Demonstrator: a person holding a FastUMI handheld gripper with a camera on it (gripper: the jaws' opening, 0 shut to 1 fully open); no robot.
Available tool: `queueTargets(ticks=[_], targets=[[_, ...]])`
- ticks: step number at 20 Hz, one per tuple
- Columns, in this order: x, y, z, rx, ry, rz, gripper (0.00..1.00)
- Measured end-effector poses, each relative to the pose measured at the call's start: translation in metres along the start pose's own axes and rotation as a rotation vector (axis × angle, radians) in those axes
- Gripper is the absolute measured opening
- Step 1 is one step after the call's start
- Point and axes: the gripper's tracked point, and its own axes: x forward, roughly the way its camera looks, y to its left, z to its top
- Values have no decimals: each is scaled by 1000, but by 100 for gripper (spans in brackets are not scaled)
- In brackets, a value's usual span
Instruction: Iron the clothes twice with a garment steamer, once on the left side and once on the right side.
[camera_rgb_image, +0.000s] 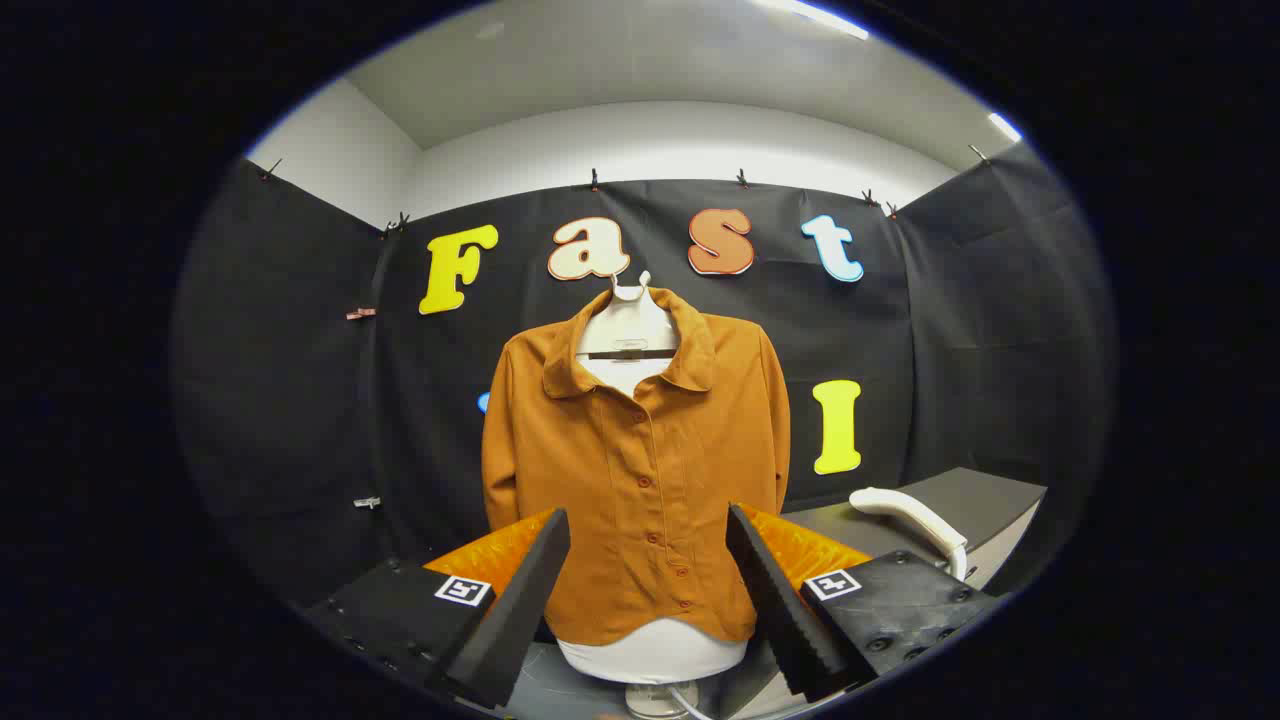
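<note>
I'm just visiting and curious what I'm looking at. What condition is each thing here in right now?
Shirt: hanging on a white form, buttoned, collar open.
Steamer: lying on the grey table beyond the fingers, not picked up.
Gripper: open, fingers apart, holding nothing, shirt seen between them.

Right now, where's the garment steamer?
In the gripper view, the garment steamer lies on the grey table, beyond the gripper's right finger and to the right of the orange shirt; the open gripper holds nothing.
</note>
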Motion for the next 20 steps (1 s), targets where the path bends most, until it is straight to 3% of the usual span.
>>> queueTargets(ticks=[20], targets=[[1, 6, 4, -9, 9, -35, 98]])
